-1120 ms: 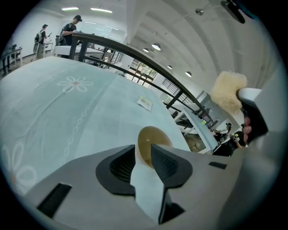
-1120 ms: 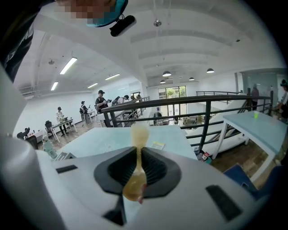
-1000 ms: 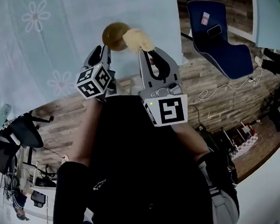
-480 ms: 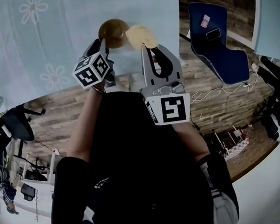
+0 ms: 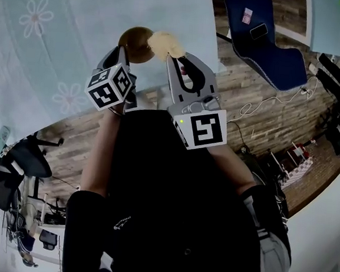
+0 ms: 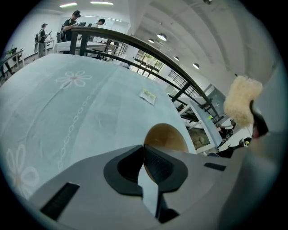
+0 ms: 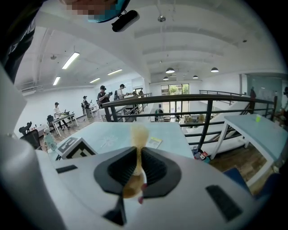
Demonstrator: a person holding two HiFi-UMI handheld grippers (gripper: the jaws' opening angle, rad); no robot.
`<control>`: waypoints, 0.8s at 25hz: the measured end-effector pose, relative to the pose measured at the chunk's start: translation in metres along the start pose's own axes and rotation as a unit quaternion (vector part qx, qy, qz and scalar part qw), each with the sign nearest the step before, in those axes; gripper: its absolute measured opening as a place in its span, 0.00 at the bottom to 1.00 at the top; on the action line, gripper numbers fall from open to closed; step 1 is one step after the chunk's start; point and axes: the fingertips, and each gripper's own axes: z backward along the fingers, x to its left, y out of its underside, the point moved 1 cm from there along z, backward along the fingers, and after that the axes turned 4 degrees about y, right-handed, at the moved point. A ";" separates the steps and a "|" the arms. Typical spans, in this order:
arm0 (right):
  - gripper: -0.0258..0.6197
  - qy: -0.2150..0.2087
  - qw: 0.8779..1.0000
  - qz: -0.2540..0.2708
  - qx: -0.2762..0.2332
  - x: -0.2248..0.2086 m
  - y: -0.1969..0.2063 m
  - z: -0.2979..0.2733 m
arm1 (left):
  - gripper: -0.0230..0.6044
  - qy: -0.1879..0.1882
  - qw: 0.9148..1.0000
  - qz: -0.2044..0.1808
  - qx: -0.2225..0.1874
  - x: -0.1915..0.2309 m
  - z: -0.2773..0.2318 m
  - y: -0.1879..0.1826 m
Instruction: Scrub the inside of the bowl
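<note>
Bowl (image 5: 135, 44), by the table's (image 5: 76, 53) near edge: my left gripper (image 5: 124, 56) pinches its rim to steady it; my right gripper (image 5: 180, 57) clamps the sponge (image 5: 165, 44) just beside it, for scrubbing.

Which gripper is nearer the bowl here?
Left. The left gripper is clamped on the bowl's rim; the right gripper holds the sponge just beside it.

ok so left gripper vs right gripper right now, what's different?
Load: the left gripper is shut on the brown bowl's rim; the right gripper is shut on a pale fluffy sponge.
Grip: the left gripper pinches only a thin edge, with most of the bowl reaching past it; the right gripper squashes the sponge flat.
Shared: both are shut, tips side by side.
</note>
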 end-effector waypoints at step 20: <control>0.10 -0.056 0.995 0.061 0.052 0.097 0.028 0.014 | 0.08 0.101 0.984 -0.140 0.034 -0.043 0.106 -0.039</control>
